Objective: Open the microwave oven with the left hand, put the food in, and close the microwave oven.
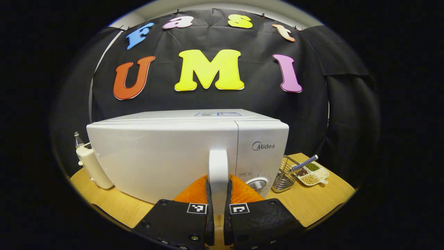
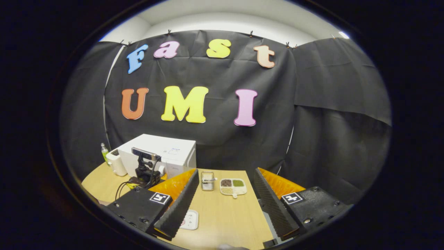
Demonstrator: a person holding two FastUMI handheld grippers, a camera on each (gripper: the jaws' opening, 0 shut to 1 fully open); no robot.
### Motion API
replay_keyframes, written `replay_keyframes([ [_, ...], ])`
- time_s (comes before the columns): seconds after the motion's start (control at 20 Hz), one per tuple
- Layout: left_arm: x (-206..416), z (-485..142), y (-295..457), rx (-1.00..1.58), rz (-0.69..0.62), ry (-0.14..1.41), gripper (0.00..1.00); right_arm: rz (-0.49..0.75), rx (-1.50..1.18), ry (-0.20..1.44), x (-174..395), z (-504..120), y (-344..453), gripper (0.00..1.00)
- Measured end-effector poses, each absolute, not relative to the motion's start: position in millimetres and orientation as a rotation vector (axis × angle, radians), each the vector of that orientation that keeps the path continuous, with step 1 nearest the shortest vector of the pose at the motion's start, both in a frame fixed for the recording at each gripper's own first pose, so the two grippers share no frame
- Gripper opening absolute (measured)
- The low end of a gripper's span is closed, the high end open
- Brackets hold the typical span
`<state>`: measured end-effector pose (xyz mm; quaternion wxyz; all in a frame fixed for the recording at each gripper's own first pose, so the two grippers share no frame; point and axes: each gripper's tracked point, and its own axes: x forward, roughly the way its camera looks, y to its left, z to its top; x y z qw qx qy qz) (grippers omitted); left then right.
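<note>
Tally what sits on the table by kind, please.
Microwave oven: 1
White appliance beside it: 1
Bottle: 1
Wire basket: 1
Divided dish of beans: 1
White plate: 1
Total: 6

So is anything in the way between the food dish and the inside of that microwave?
Yes, its own door, which looks closed. The left gripper is shut on the door handle. The divided food dish sits on the table ahead of the open right gripper, beside a wire basket.
</note>
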<state>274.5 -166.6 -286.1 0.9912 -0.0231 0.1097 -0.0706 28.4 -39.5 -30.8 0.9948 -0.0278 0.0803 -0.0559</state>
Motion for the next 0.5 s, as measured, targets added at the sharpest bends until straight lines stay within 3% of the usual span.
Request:
replay_keyframes([
  [0.1, 274.7, -286.0, -166.8, -0.056, -0.151, 0.223, 0.10, -0.112, -0.061, 0.154, 27.1, -28.1, -39.8, 0.94],
  [0.2, 273.3, -287.2, -167.0, -0.061, -0.161, 0.232, 0.10, -0.108, -0.067, 0.148, 24.7, -26.3, -38.6, 1.00],
  [0.25, 271.4, -287.6, -166.8, -0.063, -0.166, 0.240, 0.10, -0.107, -0.069, 0.147, 24.5, -26.2, -37.4, 0.94],
  [0.3, 262.9, -287.9, -165.3, -0.066, -0.164, 0.248, 0.10, -0.106, -0.067, 0.145, 24.0, -25.2, -37.2, 1.00],
  [0.5, 215.2, -287.7, -148.9, -0.029, -0.198, 0.213, 0.10, -0.090, -0.057, 0.141, 21.0, -24.1, -33.0, 1.00],
])
